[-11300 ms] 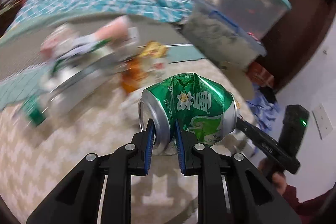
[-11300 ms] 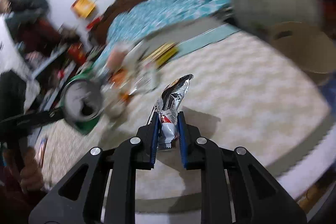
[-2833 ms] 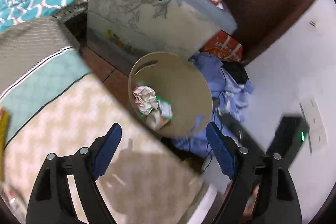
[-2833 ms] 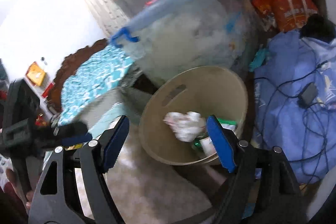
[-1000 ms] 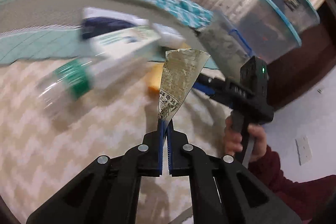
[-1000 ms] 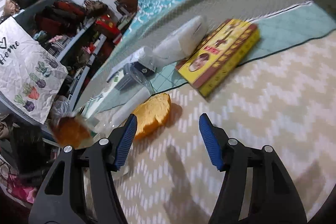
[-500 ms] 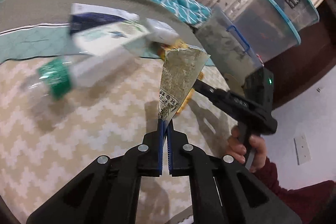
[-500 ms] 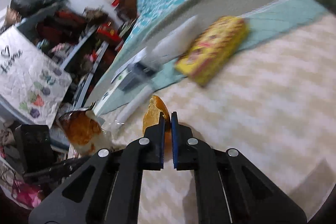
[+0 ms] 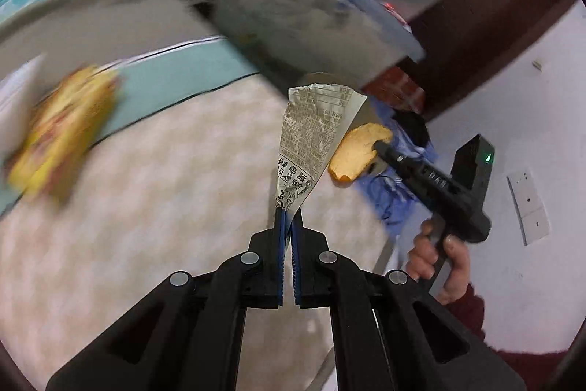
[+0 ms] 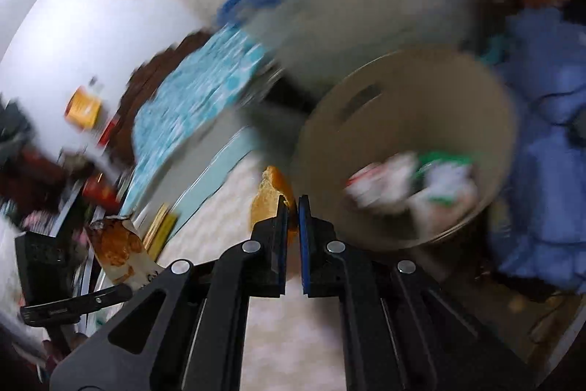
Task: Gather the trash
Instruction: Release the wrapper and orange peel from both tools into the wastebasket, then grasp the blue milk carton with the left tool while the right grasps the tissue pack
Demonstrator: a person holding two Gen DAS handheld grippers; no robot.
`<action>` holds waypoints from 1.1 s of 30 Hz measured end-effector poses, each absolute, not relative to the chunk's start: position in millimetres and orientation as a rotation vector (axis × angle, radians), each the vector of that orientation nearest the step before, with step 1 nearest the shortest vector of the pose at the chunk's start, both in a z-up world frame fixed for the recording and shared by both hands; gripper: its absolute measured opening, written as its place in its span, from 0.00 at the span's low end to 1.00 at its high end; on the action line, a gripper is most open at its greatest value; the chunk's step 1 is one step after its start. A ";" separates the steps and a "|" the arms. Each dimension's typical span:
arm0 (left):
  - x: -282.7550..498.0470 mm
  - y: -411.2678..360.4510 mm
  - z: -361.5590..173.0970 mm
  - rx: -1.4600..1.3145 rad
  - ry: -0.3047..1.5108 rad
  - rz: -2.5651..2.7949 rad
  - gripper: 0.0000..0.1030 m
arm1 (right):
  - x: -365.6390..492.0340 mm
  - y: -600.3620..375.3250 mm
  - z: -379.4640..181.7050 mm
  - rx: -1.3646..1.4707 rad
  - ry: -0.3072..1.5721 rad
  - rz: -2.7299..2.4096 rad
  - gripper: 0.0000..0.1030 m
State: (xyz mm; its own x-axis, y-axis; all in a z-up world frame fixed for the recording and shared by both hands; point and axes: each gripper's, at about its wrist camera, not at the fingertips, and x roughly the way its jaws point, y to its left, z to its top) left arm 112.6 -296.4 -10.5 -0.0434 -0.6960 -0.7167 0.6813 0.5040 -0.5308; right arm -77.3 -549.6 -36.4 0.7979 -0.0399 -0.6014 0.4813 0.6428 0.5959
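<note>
Two claws, both loaded. Left claw [image 9: 287, 226] is clamped flat on the bottom tip of a torn wrapper [image 9: 315, 138]; the printed silver side faces the left camera, and the wrapper fans upward from the fingers. From the right camera the same wrapper [image 10: 121, 253] shows its orange-brown printed face, low on the left.

Right claw [image 10: 291, 204] is pinched nearly closed on an orange peel [image 10: 271, 196], which sticks up just past the fingertips. In the left view the peel [image 9: 357, 152] sits at the end of the right claw [image 9: 381, 146], just beside the wrapper's right edge; contact between them can't be confirmed. A hand [image 9: 439, 259] in a dark red sleeve grips the handle.

Below both claws is a cream zigzag mat [image 9: 146, 207]. A yellow box [image 9: 62, 131] lies on the mat's teal border to the left, heavily blurred.

Just beyond the peel in the right view sits a beige trash bin [image 10: 366, 120], open top toward the camera, with crumpled white and green trash [image 10: 421, 182] inside. Blue cloth [image 10: 542, 171] lies right of the bin. Behind it stands a blue-lidded storage tub [image 10: 348, 6]; farther left is a bed with a teal patterned cover [image 10: 194, 98].
</note>
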 end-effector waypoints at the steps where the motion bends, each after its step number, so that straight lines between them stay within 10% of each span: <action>1: 113.1 -323.1 -7.3 0.014 1.162 -1.137 0.03 | -81.2 -563.1 -38.8 0.839 0.578 -0.350 0.08; 5: 113.2 -413.6 1.1 0.116 1.118 -1.176 0.05 | -83.8 -592.5 -40.6 0.843 0.546 -0.461 0.12; 8: 115.8 -449.1 -6.3 0.161 1.118 -1.114 0.42 | -84.1 -601.0 -36.9 0.855 0.532 -0.476 0.24; 11: 113.5 -443.9 -11.6 0.124 1.128 -1.123 0.42 | -97.4 -588.4 -25.2 0.791 0.438 -0.528 0.78; 33: 105.4 -63.9 33.4 0.058 0.888 -0.592 0.56 | 112.6 -347.7 -1.3 0.537 0.769 0.143 0.73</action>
